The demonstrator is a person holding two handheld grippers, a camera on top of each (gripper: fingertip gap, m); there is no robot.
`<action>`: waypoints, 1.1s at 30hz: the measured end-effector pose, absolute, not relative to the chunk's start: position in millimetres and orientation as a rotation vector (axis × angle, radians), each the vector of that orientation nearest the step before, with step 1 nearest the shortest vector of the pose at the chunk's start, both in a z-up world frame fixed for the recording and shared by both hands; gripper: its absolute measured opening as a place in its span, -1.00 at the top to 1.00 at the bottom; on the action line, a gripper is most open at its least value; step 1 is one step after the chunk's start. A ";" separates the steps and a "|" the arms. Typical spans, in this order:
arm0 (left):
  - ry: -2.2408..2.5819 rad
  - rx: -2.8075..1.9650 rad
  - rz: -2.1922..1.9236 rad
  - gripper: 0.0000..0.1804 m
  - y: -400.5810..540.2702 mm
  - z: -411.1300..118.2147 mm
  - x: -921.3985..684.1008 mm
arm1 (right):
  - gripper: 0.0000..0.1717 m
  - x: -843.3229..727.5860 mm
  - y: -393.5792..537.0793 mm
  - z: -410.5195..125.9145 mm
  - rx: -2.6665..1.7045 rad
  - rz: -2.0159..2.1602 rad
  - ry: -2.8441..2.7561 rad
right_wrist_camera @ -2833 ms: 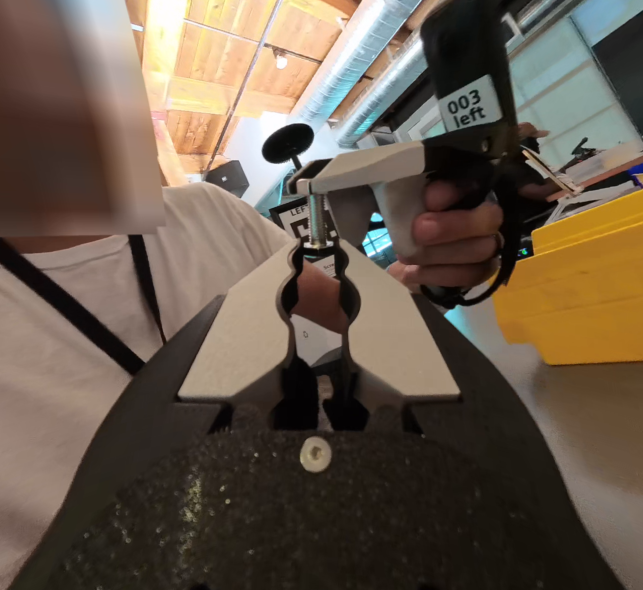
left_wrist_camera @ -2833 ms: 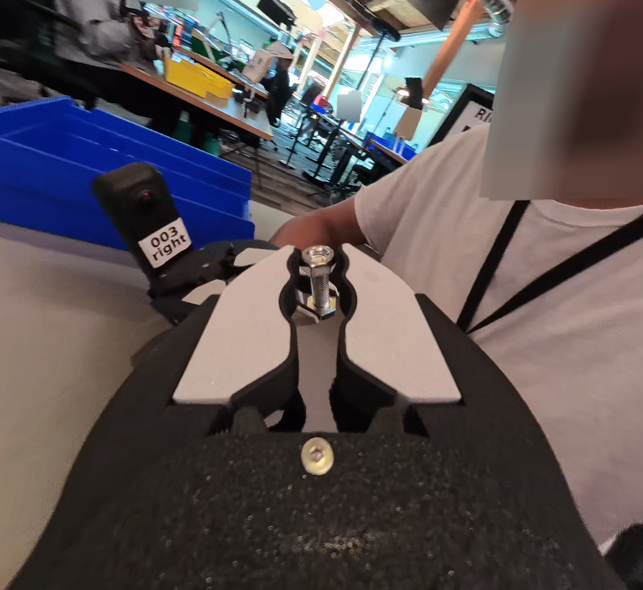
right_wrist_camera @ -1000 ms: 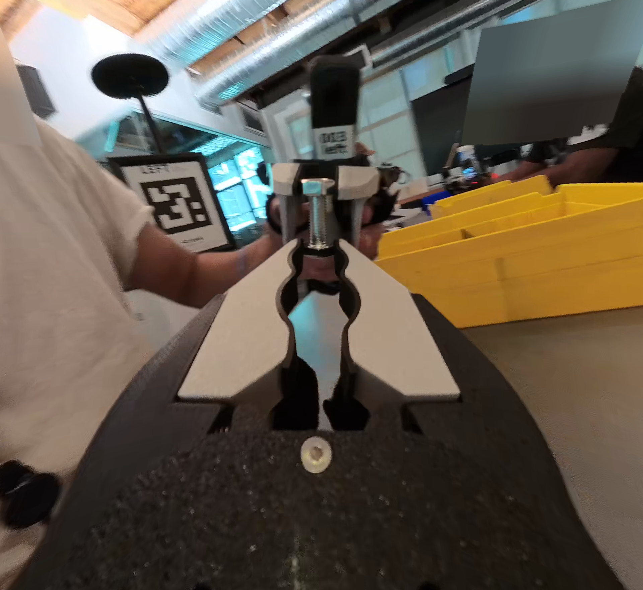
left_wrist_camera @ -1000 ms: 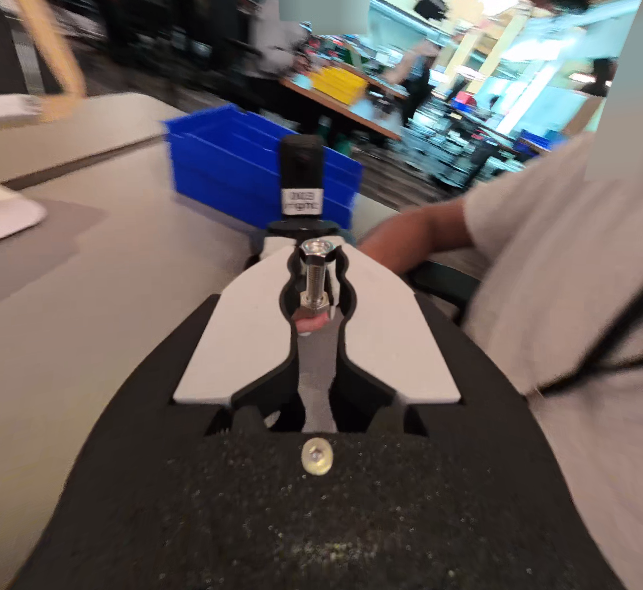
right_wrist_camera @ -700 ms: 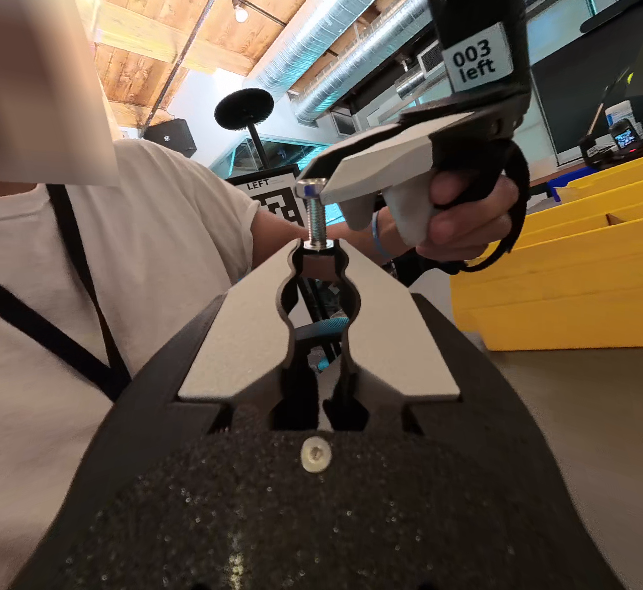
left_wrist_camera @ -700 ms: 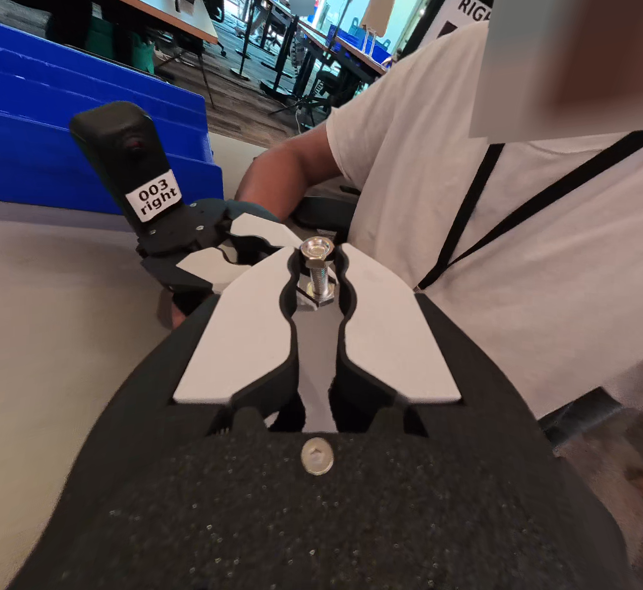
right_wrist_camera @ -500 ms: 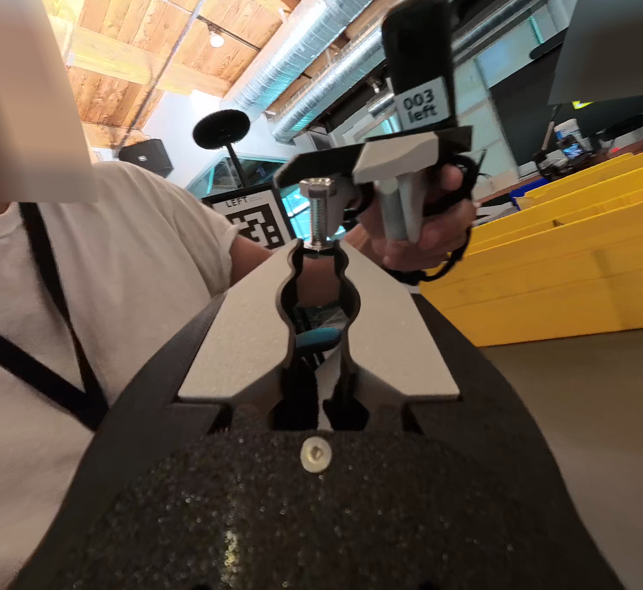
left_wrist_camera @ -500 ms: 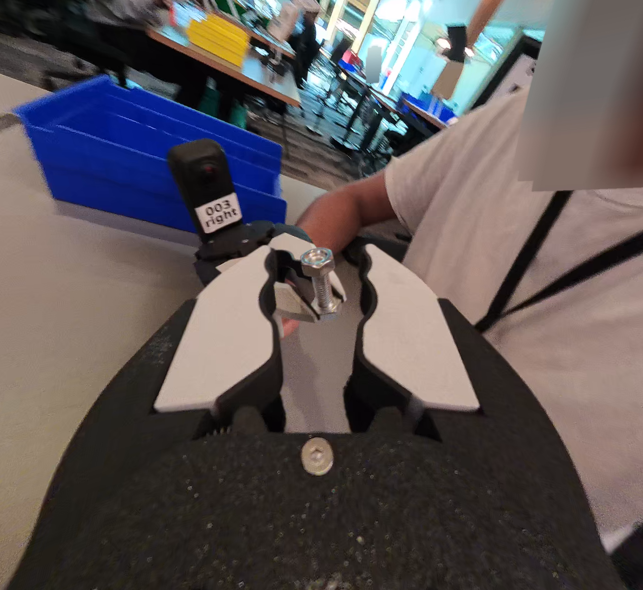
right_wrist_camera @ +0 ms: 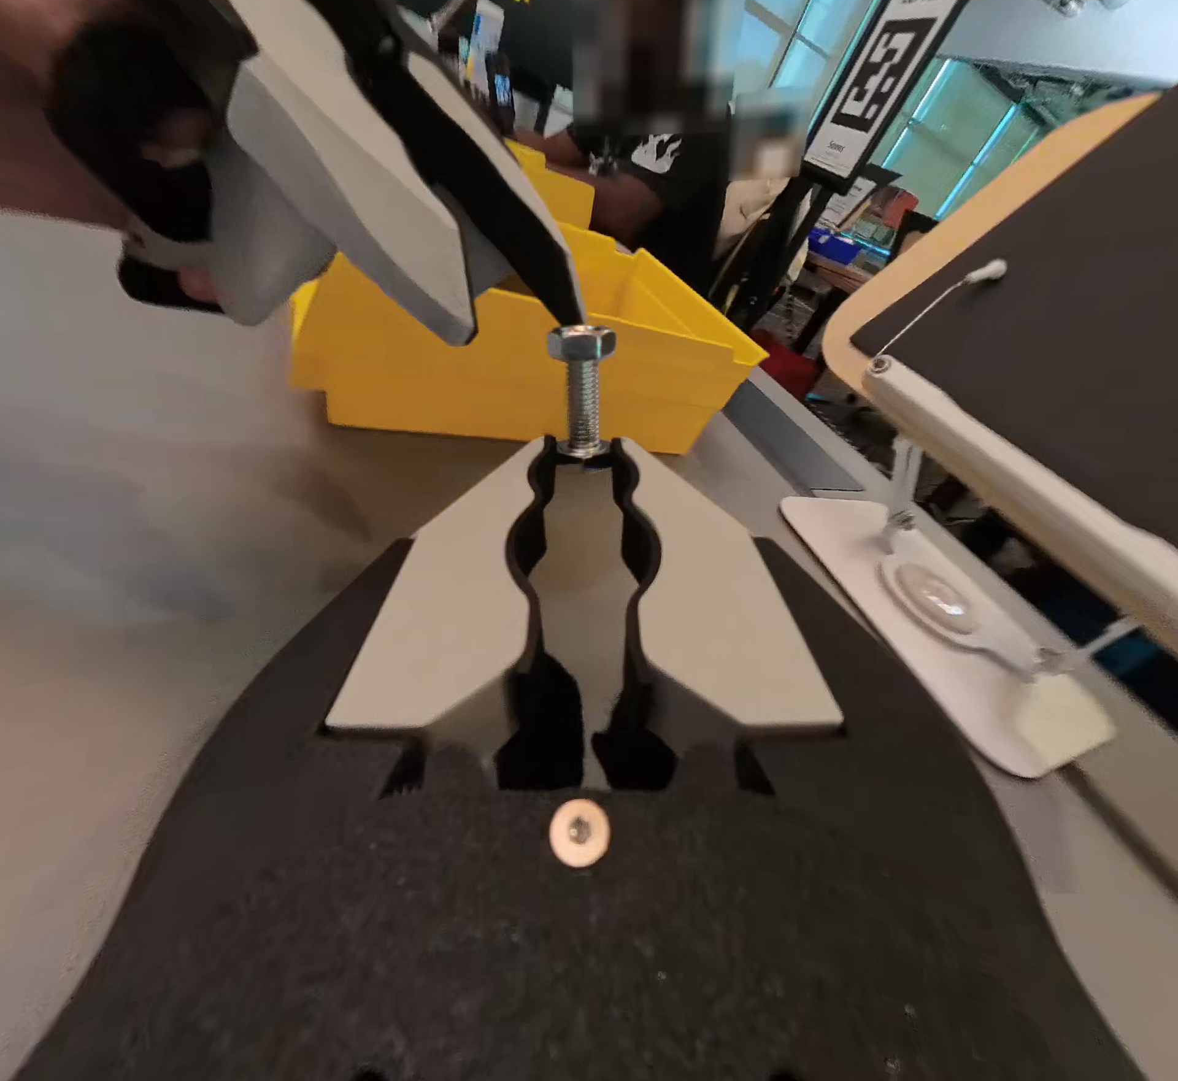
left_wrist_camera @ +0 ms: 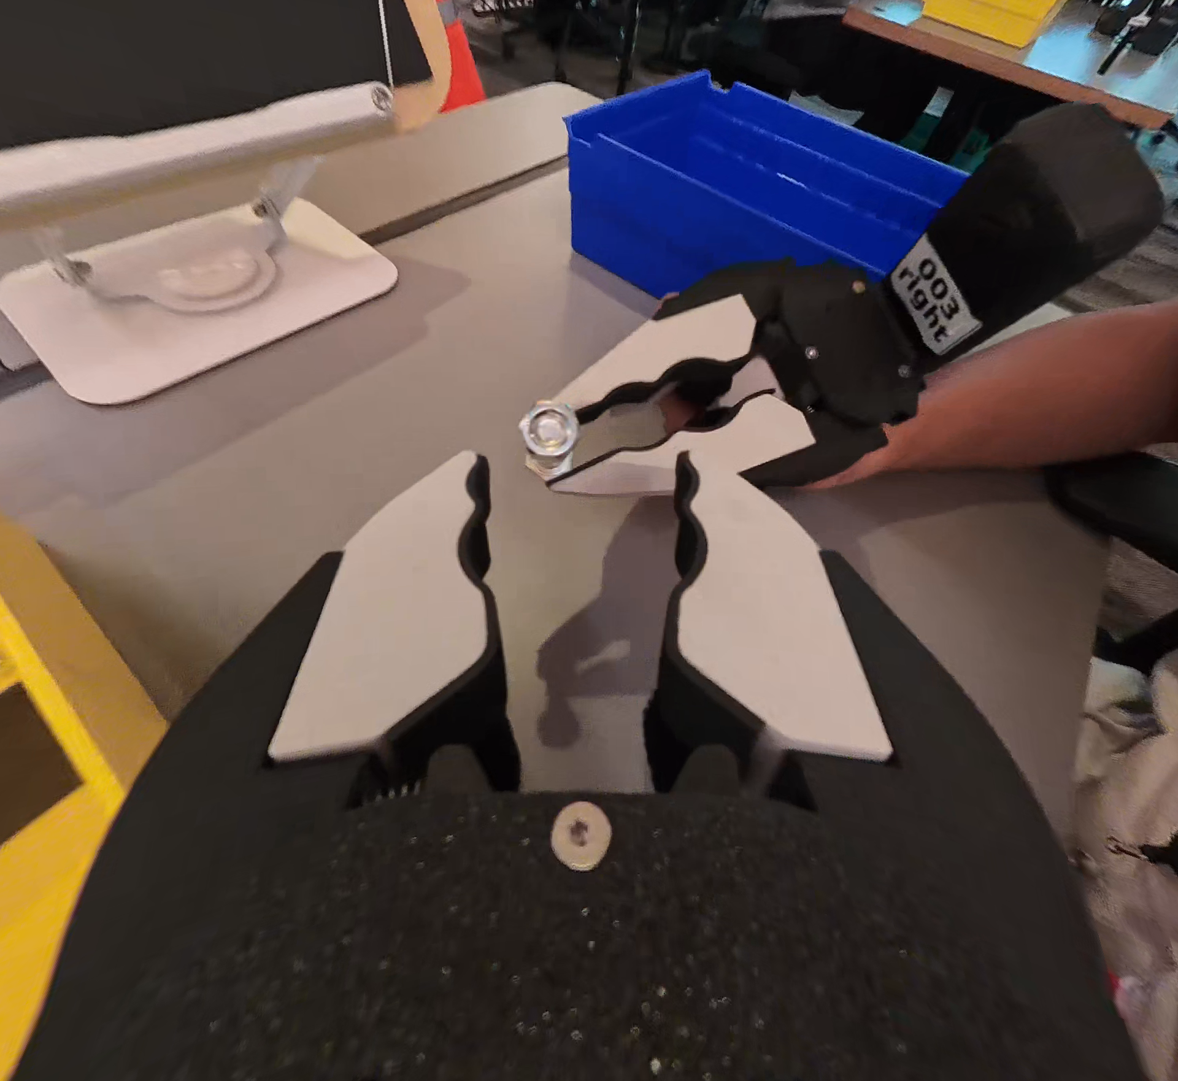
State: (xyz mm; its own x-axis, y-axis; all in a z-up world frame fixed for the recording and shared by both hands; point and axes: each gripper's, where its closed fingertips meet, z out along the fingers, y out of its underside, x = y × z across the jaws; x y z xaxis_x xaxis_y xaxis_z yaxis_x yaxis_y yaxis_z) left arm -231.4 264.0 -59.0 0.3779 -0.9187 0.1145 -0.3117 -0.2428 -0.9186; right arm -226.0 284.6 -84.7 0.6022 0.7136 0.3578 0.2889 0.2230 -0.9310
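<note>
My right gripper [right_wrist_camera: 581, 451] is shut on a silver hex nut [right_wrist_camera: 581, 447] at its fingertips. A silver bolt [right_wrist_camera: 581, 387] is threaded in the nut and stands up out of it, head on top. In the left wrist view the bolt head [left_wrist_camera: 548, 431] shows end-on at the right gripper's [left_wrist_camera: 564, 445] tips. My left gripper [left_wrist_camera: 579, 461] is open wide and empty, just behind the bolt. In the right wrist view the left gripper [right_wrist_camera: 516, 324] hangs over the bolt, one black fingertip [right_wrist_camera: 561, 292] right at the head.
A blue bin [left_wrist_camera: 733, 190] stands on the grey table [left_wrist_camera: 319, 445] behind the right gripper. A yellow bin [right_wrist_camera: 510, 387] stands behind the bolt. A white stand base [left_wrist_camera: 191, 298] carries a dark panel. A person's forearm [left_wrist_camera: 1020, 406] holds the right gripper. Less than 4 cm separates the two grippers' tips.
My left gripper, shut on the bolt head a second ago, has opened, let it go and drawn back. Both grippers have swung down over the table. The right gripper keeps the nut.
</note>
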 end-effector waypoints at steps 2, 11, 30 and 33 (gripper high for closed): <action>1.080 -1.792 -0.892 0.39 261.7 -62.7 -231.6 | 0.80 -227.9 282.0 -85.7 -1.340 0.195 -1.044; 1.170 -1.792 -0.991 0.52 249.7 -69.1 -220.5 | 0.80 -215.5 266.6 -72.6 -1.352 -0.063 -1.219; 1.447 -1.350 -1.476 0.80 176.0 -42.2 -225.8 | 0.80 -222.7 179.0 -49.1 -1.611 1.041 -1.069; 1.516 -1.238 -1.462 0.80 160.0 -36.6 -226.5 | 0.82 -220.4 168.0 -26.9 -1.621 1.595 -0.812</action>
State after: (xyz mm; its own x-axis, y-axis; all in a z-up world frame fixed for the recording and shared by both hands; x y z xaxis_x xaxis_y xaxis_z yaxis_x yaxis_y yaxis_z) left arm -226.5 160.0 -36.6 -0.3122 -0.9402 0.1362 -0.1705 -0.0856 -0.9816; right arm -220.4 168.0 -26.9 0.0400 0.8332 -0.5515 -0.0440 -0.5500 -0.8340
